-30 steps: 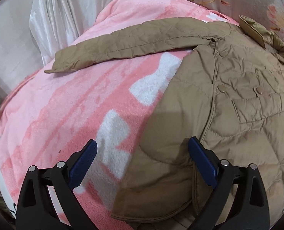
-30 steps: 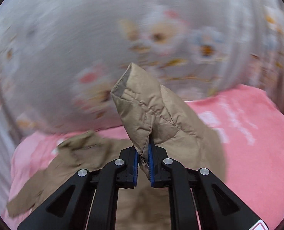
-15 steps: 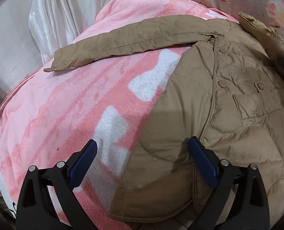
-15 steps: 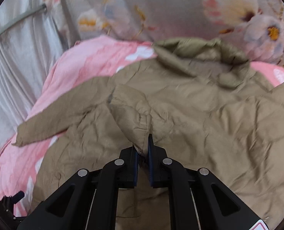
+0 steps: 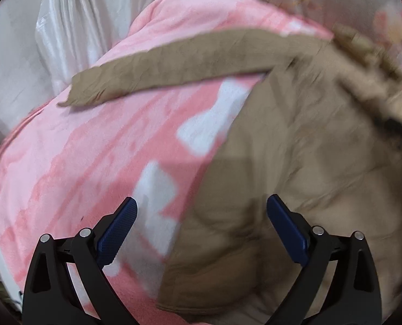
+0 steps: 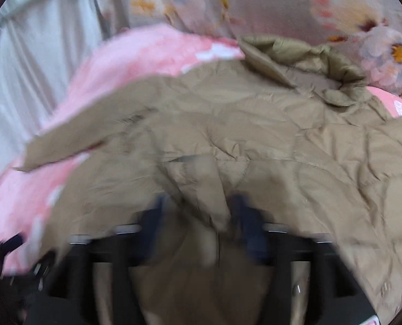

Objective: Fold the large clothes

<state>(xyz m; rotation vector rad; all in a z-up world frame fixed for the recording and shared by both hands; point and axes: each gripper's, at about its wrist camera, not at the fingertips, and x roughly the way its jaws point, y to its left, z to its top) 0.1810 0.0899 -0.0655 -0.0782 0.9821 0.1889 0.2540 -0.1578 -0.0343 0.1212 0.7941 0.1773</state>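
Two views, left wrist first: the tan quilted puffer jacket [image 5: 295, 149] lies spread on a pink-and-white fleece blanket [image 5: 92, 149] over a bed.
Left gripper [image 5: 201, 233]: jaws wide, nothing between the blue pads; it hangs just above the jacket's rounded near hem corner [image 5: 209, 279].
Far sleeve [image 5: 173, 65]: stretched flat to the left across the blanket, cuff near the blanket's left fall-off.
Open room, left view: bare blanket to the left of the jacket body; pale satin curtain [image 5: 73, 27] close behind the bed's left edge.
Right wrist view: blurred, but the jacket fills the frame, its collar [image 6: 304, 57] at the far end against a floral fabric backdrop [image 6: 350, 13].
Right gripper [image 6: 201, 216]: jaws opening, with the folded-in sleeve's cuff [image 6: 201, 189] between them, the pads apparently off the cloth.
Step in hand, my judgement: laying this sleeve over the jacket's front and letting it go.
Doing it well: let the jaws clear the cuff fully before lifting off, so the sleeve is not dragged askew; it should lie flat inside the jacket's outline.
Next, likely: the far sleeve wants the same treatment from the left side.
Edges: the jacket's right side reaches a strip of blanket at the frame's edge, so room there is scant.
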